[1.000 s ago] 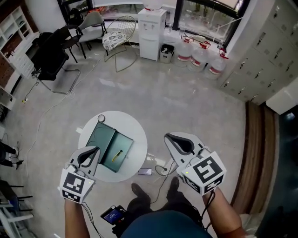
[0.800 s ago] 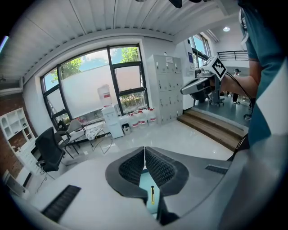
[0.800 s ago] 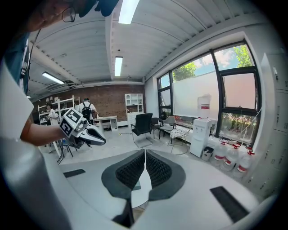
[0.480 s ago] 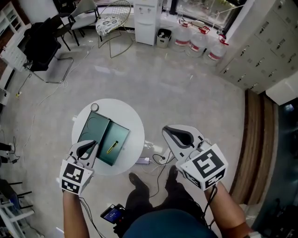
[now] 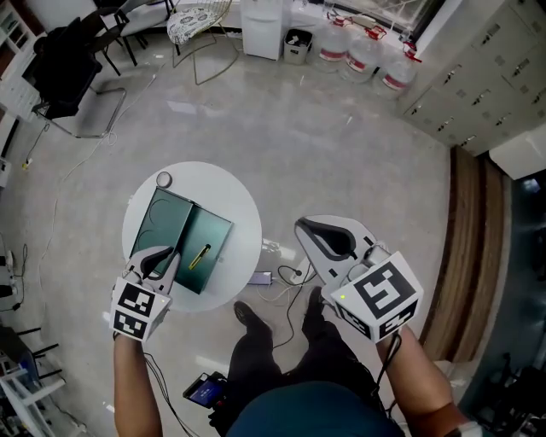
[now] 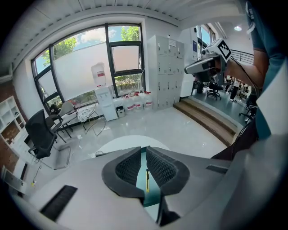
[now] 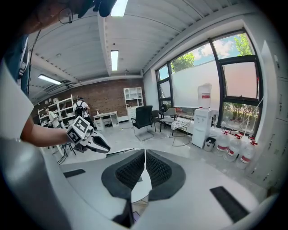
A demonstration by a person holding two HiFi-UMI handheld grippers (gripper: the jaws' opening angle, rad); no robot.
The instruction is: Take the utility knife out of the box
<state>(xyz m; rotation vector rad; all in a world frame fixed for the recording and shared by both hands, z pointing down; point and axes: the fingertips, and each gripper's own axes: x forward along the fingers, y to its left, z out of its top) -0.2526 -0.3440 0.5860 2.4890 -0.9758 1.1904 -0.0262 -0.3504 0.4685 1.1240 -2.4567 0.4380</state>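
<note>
An open dark green box point(image 5: 177, 232) lies on the round white table point(image 5: 239, 213). In its right half rests the yellow utility knife point(image 5: 200, 255). My left gripper point(image 5: 166, 256) hangs over the box's near edge, just left of the knife, jaws shut and empty. In the left gripper view the knife point(image 6: 146, 179) and the green box point(image 6: 152, 194) show through the thin slit between the pads point(image 6: 130, 167). My right gripper point(image 5: 300, 227) is off the table to the right, above the floor, shut with nothing in it. The right gripper view shows its shut jaws point(image 7: 144, 157) aimed at the table edge point(image 7: 140, 191), with the left gripper point(image 7: 88, 139) beyond.
A small round ring point(image 5: 163, 179) sits at the table's far edge. Cables and a phone point(image 5: 262, 277) lie on the floor between table and right gripper. Chairs point(image 5: 64, 72), a water cooler point(image 5: 260, 21) and water jugs point(image 5: 358, 47) stand far back. A wooden step point(image 5: 465, 256) runs along the right.
Both grippers have sunk lower. The left one has come down from the table's near rim onto the box's near edge, close beside the knife. Both jaws stay shut.
</note>
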